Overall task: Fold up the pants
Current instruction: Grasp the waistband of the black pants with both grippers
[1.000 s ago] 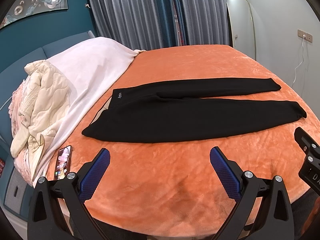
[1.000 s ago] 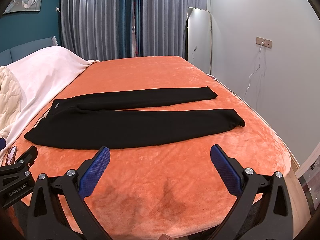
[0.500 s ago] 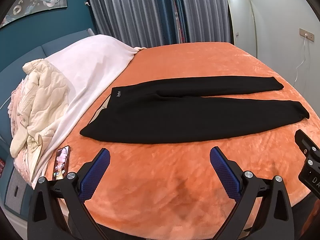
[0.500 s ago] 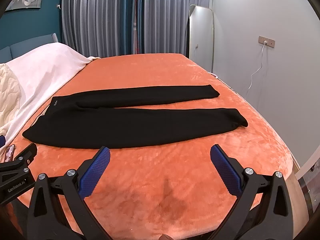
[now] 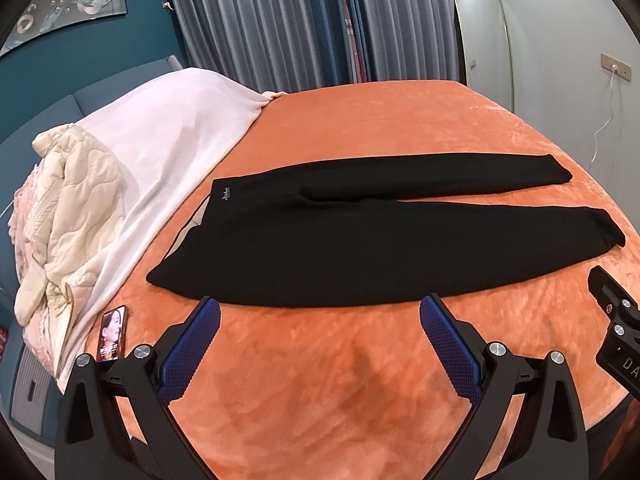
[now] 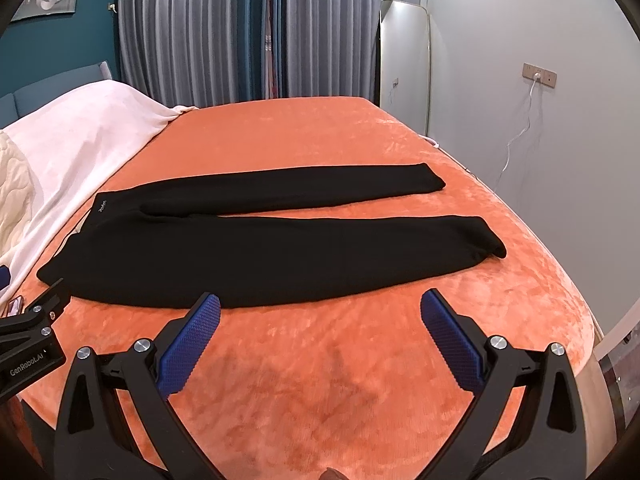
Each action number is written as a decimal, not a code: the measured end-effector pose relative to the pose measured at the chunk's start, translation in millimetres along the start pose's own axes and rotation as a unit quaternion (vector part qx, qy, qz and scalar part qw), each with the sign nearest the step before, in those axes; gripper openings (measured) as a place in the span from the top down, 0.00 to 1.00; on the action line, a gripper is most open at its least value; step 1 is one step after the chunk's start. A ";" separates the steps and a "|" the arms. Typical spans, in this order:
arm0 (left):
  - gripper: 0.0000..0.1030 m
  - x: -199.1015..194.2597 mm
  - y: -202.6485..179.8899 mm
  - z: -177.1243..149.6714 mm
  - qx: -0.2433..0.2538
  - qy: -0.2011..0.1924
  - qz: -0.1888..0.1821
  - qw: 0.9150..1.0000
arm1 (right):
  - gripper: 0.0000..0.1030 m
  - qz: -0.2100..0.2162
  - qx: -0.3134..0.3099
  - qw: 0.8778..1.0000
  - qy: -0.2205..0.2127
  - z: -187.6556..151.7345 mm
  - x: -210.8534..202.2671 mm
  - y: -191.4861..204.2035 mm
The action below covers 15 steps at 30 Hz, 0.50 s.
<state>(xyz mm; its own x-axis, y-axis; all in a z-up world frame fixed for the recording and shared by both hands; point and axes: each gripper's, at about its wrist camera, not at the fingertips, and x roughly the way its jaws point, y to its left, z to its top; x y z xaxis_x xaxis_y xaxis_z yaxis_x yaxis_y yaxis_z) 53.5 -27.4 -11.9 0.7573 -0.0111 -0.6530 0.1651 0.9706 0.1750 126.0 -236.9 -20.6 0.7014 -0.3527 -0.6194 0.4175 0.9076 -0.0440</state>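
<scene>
Grippers come first in both views: the left gripper (image 5: 320,316) and the right gripper (image 6: 320,314) each hang spread wide and empty above bare blanket, on the near side of the pants (image 5: 380,248), their ribbed blue pads (image 5: 192,348) clear of any cloth. The orange blanket (image 6: 320,380) under them is a short plush whose nap shows dark and light streaks; it will likely cling to the fabric, so lifting should serve better than dragging. The pants lie flat across the bed, a matte black knit, near edge just beyond the fingertips, waistband to the left, tapered cuffs to the right, legs slightly parted. The fold looks not yet begun. A sensible start, by my judgement, is to pinch the near leg at the waist corner with the left and at the cuff with the right, taking both layers, then carry it over onto the far leg with edges matched. Left of the pants lie a phone (image 5: 112,332), a white sheet (image 5: 172,160) and a quilted cream comforter (image 5: 68,216). Beyond the pants hang pleated grey curtains (image 6: 240,40), with a rounded mirror (image 6: 404,72) to their right.
</scene>
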 end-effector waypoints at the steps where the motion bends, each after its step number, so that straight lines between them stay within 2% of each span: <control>1: 0.05 3.1 -0.7 1.6 -0.001 0.002 0.000 1.000 | 0.05 -0.001 0.001 1.000 0.001 0.8 2.6 -0.4; 9: 0.05 40.3 0.9 21.7 0.000 0.007 0.007 1.000 | 0.05 0.000 -0.012 1.000 0.002 18.1 40.0 -11.4; 13: 0.05 94.1 32.1 56.0 -0.041 0.030 -0.033 0.998 | 0.05 -0.034 -0.021 0.999 -0.001 49.2 96.7 -54.7; 15: 0.05 124.3 48.0 74.8 -0.045 0.026 -0.016 0.999 | 0.05 -0.046 -0.027 0.998 0.015 71.4 137.3 -83.5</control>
<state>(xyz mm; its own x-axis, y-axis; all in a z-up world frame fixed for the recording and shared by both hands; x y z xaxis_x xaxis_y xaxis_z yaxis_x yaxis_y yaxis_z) 202.8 -0.1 -29.5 0.7183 -0.0315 -0.6950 0.1287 0.9878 0.0882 228.7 -377.3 -46.0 0.6426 -0.4294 -0.6346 0.4475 0.8826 -0.1441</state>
